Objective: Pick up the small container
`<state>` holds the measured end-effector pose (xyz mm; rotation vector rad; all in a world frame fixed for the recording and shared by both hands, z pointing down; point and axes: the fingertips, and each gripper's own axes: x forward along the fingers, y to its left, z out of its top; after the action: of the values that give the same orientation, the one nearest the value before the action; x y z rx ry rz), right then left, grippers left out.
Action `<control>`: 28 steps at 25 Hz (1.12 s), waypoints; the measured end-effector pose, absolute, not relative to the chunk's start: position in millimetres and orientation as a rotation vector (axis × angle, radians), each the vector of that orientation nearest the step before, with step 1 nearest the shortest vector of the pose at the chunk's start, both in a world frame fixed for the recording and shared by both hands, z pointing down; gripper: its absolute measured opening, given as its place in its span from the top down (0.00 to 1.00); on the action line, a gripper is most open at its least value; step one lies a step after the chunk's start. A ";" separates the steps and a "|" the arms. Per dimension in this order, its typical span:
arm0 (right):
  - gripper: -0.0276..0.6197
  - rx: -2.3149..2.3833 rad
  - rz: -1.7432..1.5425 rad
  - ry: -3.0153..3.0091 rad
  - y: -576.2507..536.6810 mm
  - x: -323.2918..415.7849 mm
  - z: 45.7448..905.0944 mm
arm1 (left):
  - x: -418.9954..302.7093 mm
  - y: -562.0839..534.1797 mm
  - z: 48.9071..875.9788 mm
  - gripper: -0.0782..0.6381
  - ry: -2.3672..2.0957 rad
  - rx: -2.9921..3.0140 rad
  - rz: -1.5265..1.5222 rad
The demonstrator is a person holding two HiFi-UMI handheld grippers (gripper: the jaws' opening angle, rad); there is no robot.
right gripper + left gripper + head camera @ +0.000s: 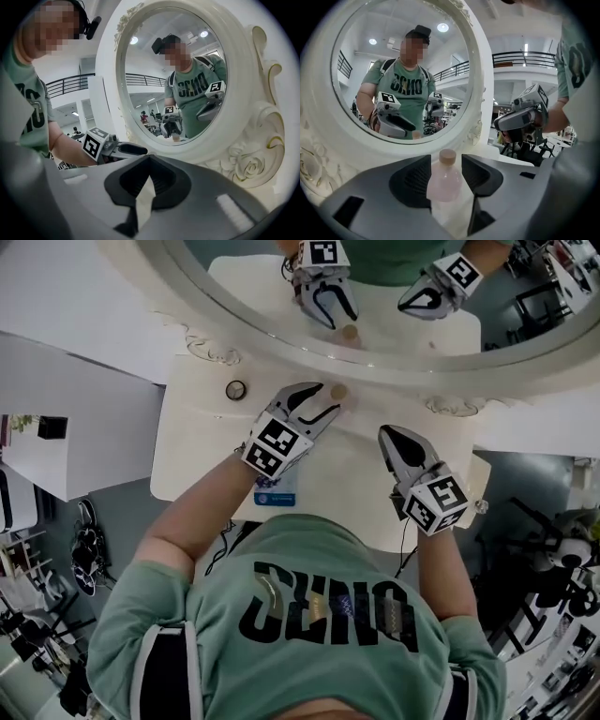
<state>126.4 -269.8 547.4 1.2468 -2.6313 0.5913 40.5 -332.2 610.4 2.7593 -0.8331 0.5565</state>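
The small container (339, 391) is a pale pink bottle with a tan cap. It stands upright on the white table (202, 451) close to the mirror's base. My left gripper (326, 402) is open, its jaws on either side of the bottle, and the pads do not press on it. In the left gripper view the bottle (445, 182) fills most of the gap between the dark pads (412, 180). My right gripper (386, 435) is shut and empty, a hand's width right of the bottle over bare table. Its tips meet in the right gripper view (147, 158).
A round mirror in an ornate white frame (281, 345) stands along the table's back edge and reflects both grippers. A small dark round object (235, 389) lies left of the bottle. A blue and white card (277, 493) lies at the front edge. Floor clutter lies off both sides.
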 end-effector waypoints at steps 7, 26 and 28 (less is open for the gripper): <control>0.94 1.239 0.651 -2.642 -271.8 132.0 562.6 | 58.0 -342.9 626.8 0.61 -0.859 2.765 0.587; 0.94 1.203 0.636 -2.663 -247.8 152.2 549.4 | 69.1 -331.1 614.4 0.70 -0.974 2.804 0.531; 0.94 1.196 0.618 -2.666 -246.0 154.6 541.9 | 71.2 -325.9 604.4 0.70 -0.966 2.817 0.531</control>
<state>154.6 -246.0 541.9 1.1959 -2.6662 0.6184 71.2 -325.9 604.4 2.8167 -0.9660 0.5312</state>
